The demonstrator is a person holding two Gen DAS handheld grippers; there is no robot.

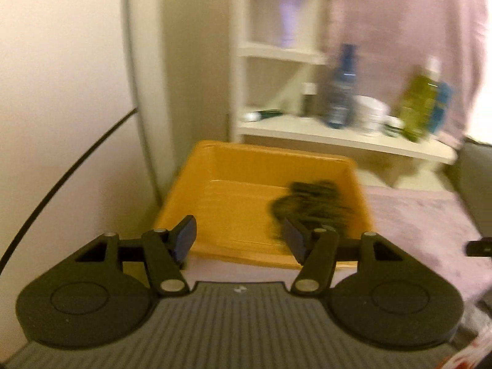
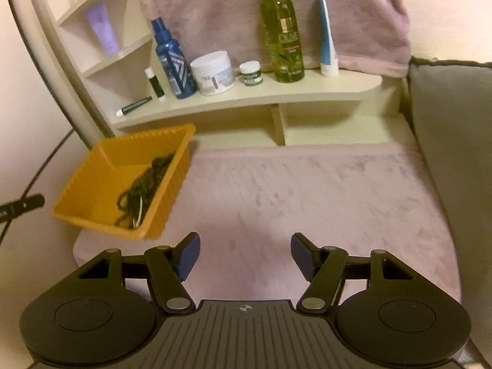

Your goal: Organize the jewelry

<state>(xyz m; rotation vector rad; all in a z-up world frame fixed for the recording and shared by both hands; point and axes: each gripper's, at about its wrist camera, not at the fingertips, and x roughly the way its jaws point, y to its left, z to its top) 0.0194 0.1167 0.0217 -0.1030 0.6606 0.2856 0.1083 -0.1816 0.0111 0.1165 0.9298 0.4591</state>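
An orange plastic tray (image 1: 246,160) (image 2: 92,166) sits at the left edge of a pink plush surface. A dark tangled necklace (image 1: 310,203) (image 2: 144,187) lies inside it against the right wall, blurred in the left wrist view. My left gripper (image 1: 240,240) hovers over the tray's near rim, open, nothing between its blue pads (image 1: 186,236). My right gripper (image 2: 246,256) is open above the bare pink cover, to the right of the tray, with nothing in it. Part of the left gripper (image 2: 21,206) pokes in at the left edge of the right wrist view.
A cream shelf (image 2: 246,98) behind holds a blue spray bottle (image 2: 173,61), a white jar (image 2: 213,72), a small jar (image 2: 251,73), a green olive bottle (image 2: 281,30), a blue tube (image 2: 326,40) and a pen (image 2: 135,106). A grey cushion (image 2: 455,141) stands right. A black cable (image 1: 61,184) hangs left.
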